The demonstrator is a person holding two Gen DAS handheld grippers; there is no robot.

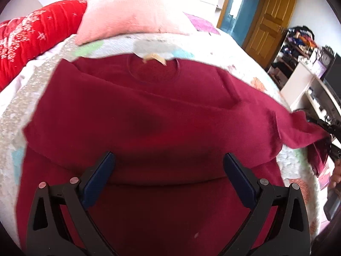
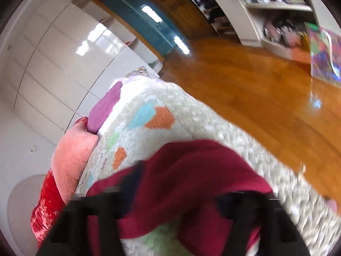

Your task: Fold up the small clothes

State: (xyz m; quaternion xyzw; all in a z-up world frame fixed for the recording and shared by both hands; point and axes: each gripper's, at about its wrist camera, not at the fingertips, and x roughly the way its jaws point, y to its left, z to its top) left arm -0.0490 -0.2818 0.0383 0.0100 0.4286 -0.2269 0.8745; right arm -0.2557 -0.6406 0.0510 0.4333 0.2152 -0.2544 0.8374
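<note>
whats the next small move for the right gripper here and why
Probably carry the sleeve inward and lay it across the shirt body. The shirt lies spread on the bed, the right gripper has that sleeve lifted at the side, and the left gripper hovers open over the middle, holding nothing.

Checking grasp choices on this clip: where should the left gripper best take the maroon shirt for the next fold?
Probably the shirt's left sleeve edge, approached from the left. That side lies flat on the quilt, and the open left gripper hovers over the shirt's middle.
</note>
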